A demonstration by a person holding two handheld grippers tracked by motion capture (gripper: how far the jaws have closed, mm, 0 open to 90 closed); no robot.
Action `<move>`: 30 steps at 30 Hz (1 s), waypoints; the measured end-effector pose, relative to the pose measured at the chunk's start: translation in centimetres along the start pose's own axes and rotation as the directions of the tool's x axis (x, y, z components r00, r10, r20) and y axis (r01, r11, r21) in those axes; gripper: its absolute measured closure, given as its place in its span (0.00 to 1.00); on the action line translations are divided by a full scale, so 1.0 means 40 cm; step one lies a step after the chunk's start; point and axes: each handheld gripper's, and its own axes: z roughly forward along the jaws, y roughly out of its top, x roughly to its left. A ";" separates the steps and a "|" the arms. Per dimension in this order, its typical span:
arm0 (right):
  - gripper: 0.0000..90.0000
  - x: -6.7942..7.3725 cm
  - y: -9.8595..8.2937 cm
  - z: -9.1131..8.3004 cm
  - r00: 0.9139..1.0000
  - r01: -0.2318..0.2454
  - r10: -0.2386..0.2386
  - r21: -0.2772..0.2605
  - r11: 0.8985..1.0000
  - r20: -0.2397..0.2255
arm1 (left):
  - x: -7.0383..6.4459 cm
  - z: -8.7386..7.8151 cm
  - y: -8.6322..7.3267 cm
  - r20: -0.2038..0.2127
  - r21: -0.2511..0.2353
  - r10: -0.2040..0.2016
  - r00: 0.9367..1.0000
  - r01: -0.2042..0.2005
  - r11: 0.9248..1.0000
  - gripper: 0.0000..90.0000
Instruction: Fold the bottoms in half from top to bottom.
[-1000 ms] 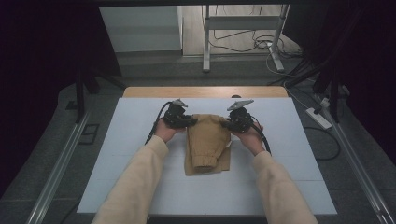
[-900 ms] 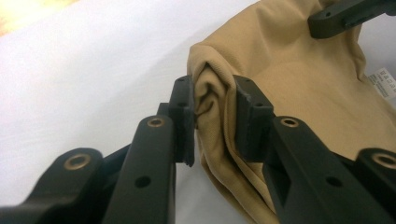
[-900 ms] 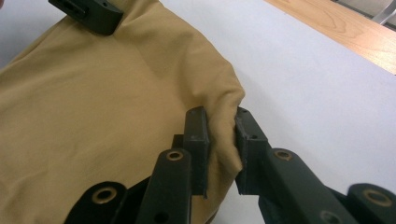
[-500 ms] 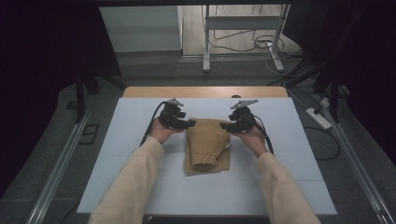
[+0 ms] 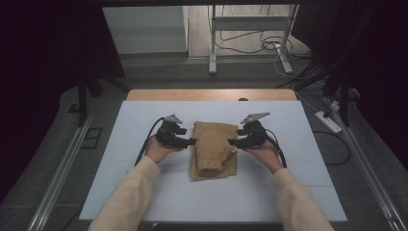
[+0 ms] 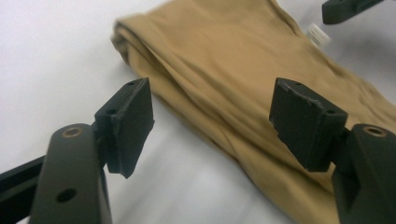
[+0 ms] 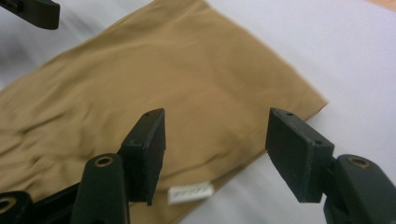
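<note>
1. Now you are holding the left tool (image 5: 191,141) and right tool (image 5: 233,142) spread, flanking the folded tan garment (image 5: 213,150) lying mid-worktop (image 5: 120,159).
2. Closing too shallowly, you are risking pinching one layer and unfolding it.

From above we look forward and down on the tabletop (image 5: 144,144); both gripper views face closely the same folded tan cloth (image 5: 214,147).

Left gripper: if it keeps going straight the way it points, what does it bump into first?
Probably the folded tan garment. The left gripper has its jaws open and aimed at the cloth's near edge on the white table, with nothing between. How close it is stays hard to judge.
</note>
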 end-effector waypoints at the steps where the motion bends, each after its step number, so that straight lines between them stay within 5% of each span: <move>1: 0.42 0.005 -0.007 -0.004 1.000 0.001 -0.001 0.000 1.000 -0.007 | -0.006 -0.005 -0.009 0.004 0.001 0.004 1.000 -0.004 1.000 0.33; 30: 0.42 0.085 -0.233 -0.174 0.999 -0.003 0.002 -0.027 1.000 -0.033 | -0.118 -0.119 -0.213 0.001 -0.003 0.008 1.000 -0.008 1.000 0.32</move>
